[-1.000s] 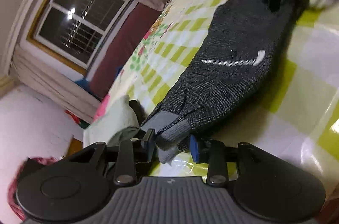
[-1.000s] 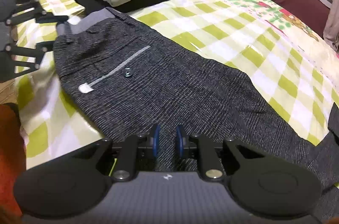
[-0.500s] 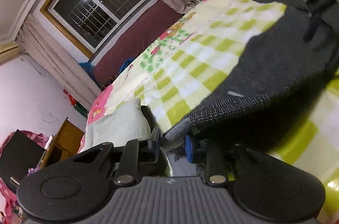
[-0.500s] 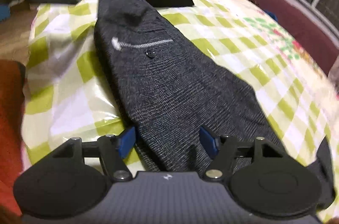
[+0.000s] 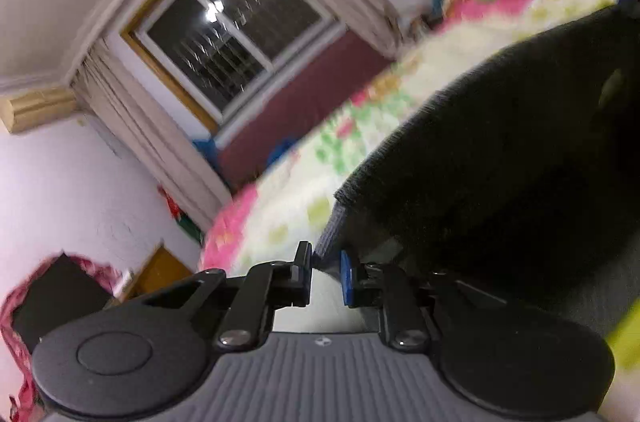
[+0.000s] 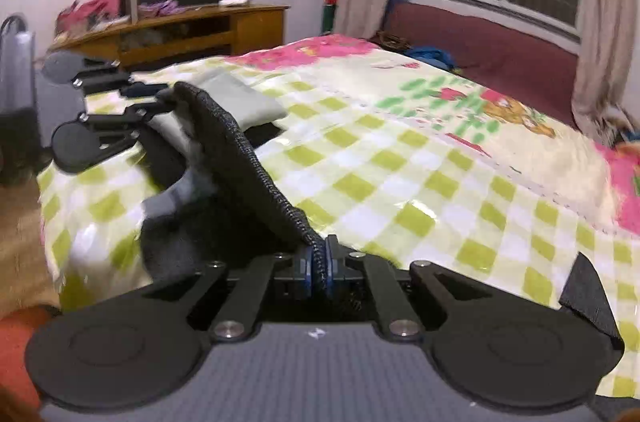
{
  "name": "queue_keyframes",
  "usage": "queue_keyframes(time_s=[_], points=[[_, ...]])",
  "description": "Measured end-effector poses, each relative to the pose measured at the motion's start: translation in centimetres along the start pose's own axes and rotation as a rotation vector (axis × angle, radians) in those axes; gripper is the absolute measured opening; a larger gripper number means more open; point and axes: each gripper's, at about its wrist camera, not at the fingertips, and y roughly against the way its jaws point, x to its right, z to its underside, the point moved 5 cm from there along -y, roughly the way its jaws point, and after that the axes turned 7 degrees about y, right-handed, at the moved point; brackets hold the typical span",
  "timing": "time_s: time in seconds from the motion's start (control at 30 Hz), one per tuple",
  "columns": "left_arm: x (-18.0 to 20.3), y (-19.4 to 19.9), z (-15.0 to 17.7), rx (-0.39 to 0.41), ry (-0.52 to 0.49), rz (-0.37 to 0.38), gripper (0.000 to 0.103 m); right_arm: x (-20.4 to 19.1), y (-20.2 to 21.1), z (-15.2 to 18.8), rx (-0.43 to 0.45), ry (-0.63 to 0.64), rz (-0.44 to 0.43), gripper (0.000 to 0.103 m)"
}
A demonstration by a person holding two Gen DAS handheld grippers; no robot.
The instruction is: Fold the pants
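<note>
On the bed (image 6: 400, 182), one pants (image 6: 240, 158), two tools (image 6: 319, 262) (image 5: 326, 272) gripping.

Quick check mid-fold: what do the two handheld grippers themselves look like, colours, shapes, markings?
Both match. The right gripper has a grey ribbed body with a small white logo, two round black discs, black linkage bars with silver rivets, and blue pads on its fingertips. The left gripper is built the same. No cables or sleeves show.

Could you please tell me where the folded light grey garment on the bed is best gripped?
Grip the folded light grey garment at its near right corner, coming low from the open checked bedspread side; its left is covered by the lifted dark knit pants.
</note>
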Motion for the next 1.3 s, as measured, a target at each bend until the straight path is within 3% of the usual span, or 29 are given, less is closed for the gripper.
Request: queue_keyframes(time_s=[0.07,0.1,0.17,0.27,0.33,0.53,0.67,0.73,0.83,0.87,0.9,0.97,1.0,1.07,1.13,1.17,1.23,1.3], points=[[1.8,-1.2,4.0,-0.093,-0.037,-0.002,0.031,-2.6,-3.3,3.3,-0.100,-0.006,-0.050,0.009],[2.9,-1.7,6.0,-0.142,-0.072,-0.006,0.023,-3.8,-5.4,5.3,-0.162,-0.019,-0.076,0.009],[4.3,-2.2,8.7,-0.222,-0.102,0.011,0.022,-5.9,-8.8,8.8,-0.283,-0.004,-0.077,0.012],[4.1,-1.8,10.3,-0.267,-0.089,0.006,0.023,-6.9,-8.3,8.5,-0.256,0.060,-0.036,0.014],[3.2,-0.9,10.2,-0.274,-0.040,-0.009,0.023,-6.3,-7.7,8.1,-0.262,0.060,-0.052,0.029],[1.7,2.8,6.7,-0.193,0.060,-0.019,0.024,-3.5,-4.1,7.3,-0.229,-0.047,-0.092,0.045],[3.4,2.5,2.5,-0.103,0.118,0.088,0.024,0.1,-3.3,6.0,-0.173,-0.170,-0.095,0.053],[6.2,1.6,1.2,-0.077,0.106,0.146,0.024,2.6,-4.4,5.6,-0.153,-0.223,-0.071,0.056],[10.1,-1.4,1.4,-0.129,0.048,0.198,0.027,6.4,-7.4,5.8,-0.163,-0.235,-0.003,0.056],[10.7,-2.8,2.3,-0.191,0.039,0.214,0.026,7.8,-8.4,6.7,-0.211,-0.257,0.048,0.056],[11.0,-3.4,2.8,-0.205,0.039,0.224,0.024,9.1,-9.0,8.0,-0.262,-0.303,0.092,0.056],[11.3,-3.1,2.7,-0.179,0.000,0.220,0.023,11.8,-9.0,11.2,-0.338,-0.384,0.160,0.047],[11.3,-2.9,2.2,-0.178,-0.012,0.215,0.024,13.0,-8.3,12.6,-0.346,-0.416,0.173,0.028],[11.4,-2.4,1.0,-0.184,0.022,0.248,0.024,15.0,-6.0,13.9,-0.303,-0.546,0.155,0.024],[12.4,-1.6,-1.0,-0.138,0.039,0.292,0.025,16.6,-3.9,13.8,-0.265,-0.615,0.208,0.033],[13.1,-1.3,-2.1,-0.108,0.034,0.309,0.026,17.4,-3.0,13.5,-0.248,-0.613,0.245,0.036],[15.3,-0.8,-4.6,-0.047,0.046,0.379,0.030,18.9,-2.3,12.6,-0.217,-0.594,0.288,0.058],[18.1,-0.7,-6.6,-0.023,0.082,0.467,0.031,20.6,-2.5,12.1,-0.220,-0.548,0.367,0.065]])
